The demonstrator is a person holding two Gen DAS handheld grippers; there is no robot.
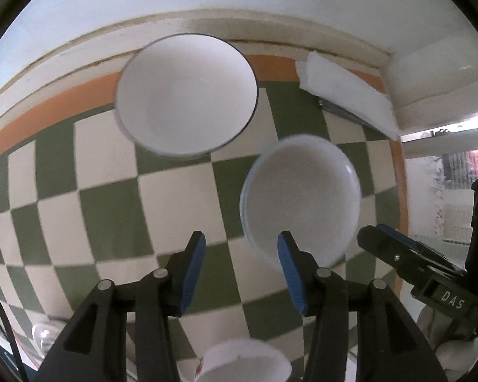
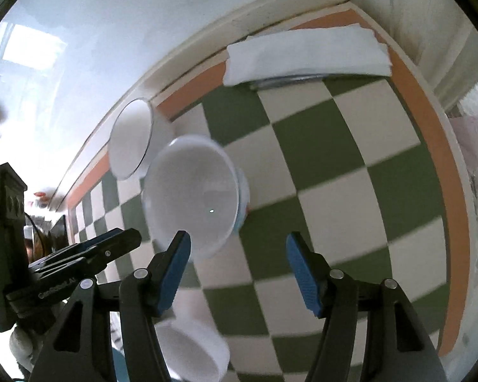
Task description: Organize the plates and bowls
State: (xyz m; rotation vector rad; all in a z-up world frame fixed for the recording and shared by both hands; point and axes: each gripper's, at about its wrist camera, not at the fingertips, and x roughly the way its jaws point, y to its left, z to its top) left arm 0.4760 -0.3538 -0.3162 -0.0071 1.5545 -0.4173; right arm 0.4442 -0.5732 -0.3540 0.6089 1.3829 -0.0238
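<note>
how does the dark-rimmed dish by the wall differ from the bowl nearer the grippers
The dark-rimmed dish is shallow with a thin dark edge; the bowl is deeper, with pale blue outside. The dish sits by the orange border, the bowl farther out on the checks. Both are white inside, empty and upright.

Left claw [image 1: 240, 243] and right claw [image 2: 237, 245] side by side, both jaws spread wide, nothing gripped.

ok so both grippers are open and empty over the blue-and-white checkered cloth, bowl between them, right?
One slip: the checkered cloth is green and cream, not blue, clear in the right wrist view. The left gripper and right gripper are open and empty, with the white round bowl ahead between them.
</note>
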